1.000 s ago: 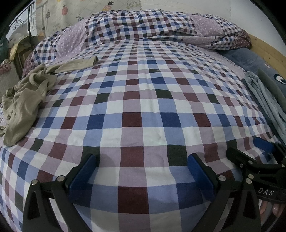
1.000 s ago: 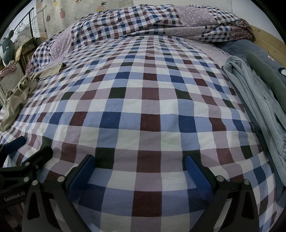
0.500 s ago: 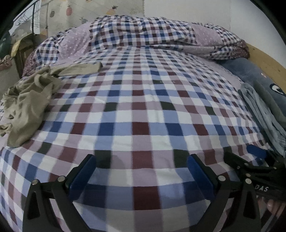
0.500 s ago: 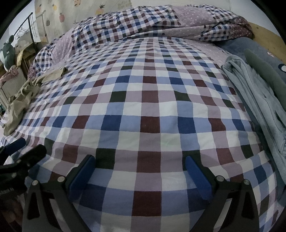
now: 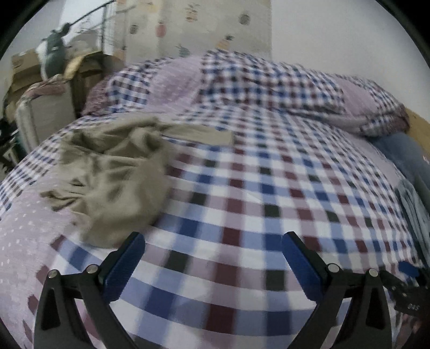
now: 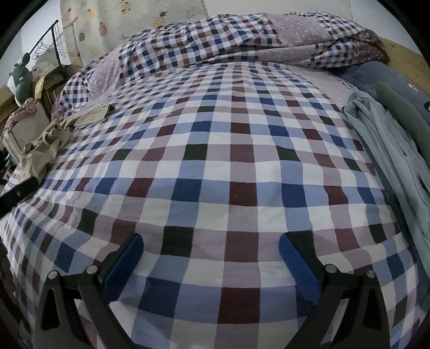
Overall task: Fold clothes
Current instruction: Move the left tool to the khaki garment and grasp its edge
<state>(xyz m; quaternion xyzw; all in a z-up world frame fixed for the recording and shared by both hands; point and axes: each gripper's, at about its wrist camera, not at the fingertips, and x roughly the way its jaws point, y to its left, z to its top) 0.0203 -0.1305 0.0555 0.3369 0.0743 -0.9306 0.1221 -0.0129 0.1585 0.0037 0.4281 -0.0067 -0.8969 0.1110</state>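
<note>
A checked bedsheet (image 6: 215, 166) is spread beneath a pineapple-print curtain (image 6: 129, 21); both the left gripper (image 5: 213, 248) and the right gripper (image 6: 211, 248) are held apart, empty.

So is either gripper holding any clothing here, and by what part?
Nothing is held. The left gripper and right gripper are both open and empty; the khaki garment lies untouched.

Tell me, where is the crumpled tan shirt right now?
The tan shirt lies bunched at the left edge of the checked bed, just ahead of the left gripper in the left wrist view, touching neither of its fingers.
</note>
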